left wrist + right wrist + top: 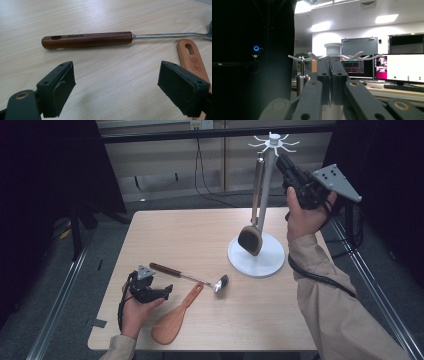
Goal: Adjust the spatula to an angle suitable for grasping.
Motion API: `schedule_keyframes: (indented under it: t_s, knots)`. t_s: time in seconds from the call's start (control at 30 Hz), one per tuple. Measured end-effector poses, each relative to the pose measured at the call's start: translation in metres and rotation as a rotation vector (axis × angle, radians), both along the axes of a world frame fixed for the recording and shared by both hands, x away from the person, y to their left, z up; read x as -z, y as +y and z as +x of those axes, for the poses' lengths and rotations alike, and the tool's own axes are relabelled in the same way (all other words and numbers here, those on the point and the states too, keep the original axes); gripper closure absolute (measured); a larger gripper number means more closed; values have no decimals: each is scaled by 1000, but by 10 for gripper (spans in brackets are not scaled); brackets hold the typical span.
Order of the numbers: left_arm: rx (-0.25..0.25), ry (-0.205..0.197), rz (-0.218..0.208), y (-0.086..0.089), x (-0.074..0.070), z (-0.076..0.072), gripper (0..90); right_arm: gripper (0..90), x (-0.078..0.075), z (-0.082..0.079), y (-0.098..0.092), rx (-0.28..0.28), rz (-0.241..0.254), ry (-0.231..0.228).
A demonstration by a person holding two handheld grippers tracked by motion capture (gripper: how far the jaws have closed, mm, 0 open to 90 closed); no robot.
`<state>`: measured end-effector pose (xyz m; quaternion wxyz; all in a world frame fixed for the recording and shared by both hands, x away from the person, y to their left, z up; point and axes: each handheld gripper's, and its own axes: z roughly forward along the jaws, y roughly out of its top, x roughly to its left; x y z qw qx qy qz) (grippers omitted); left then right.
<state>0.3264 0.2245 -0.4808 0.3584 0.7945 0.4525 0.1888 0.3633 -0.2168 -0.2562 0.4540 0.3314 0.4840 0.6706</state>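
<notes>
Risk is judged highest at the rack (270, 195), where the right gripper (281, 162) is held up beside the hook crown, its jaws pressed together with nothing between them. A sideways nudge there could rock the white stand or set the dark spatula (253, 207), hung from one hook, swinging off. On the worktop (165, 232) the ladle (187, 276) lies flat just ahead of the left gripper (164, 291), whose jaws are spread wide and empty; in the left gripper view the brown handle (87, 39) is seen lying crosswise beyond the pads (62, 85). A pinch taken too near the handle's end could let the bowl end droop and drag. The wooden rice paddle (175, 316) lies close alongside and could be caught by the far jaw. Which hook holds the spatula cannot be made out. The ladle's bowl is cut off at the frame edge in the left gripper view, and the rack's pole is hidden behind the jaws in the right gripper view.
</notes>
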Motion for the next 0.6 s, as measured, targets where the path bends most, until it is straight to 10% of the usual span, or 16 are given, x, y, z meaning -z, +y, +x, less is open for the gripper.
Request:
schedule_keyframes:
  t_s: [0.6]
  knots:
    - [-8,19,-62,-9,0,14,210,439,45,-43,-10,-26,-136,91]
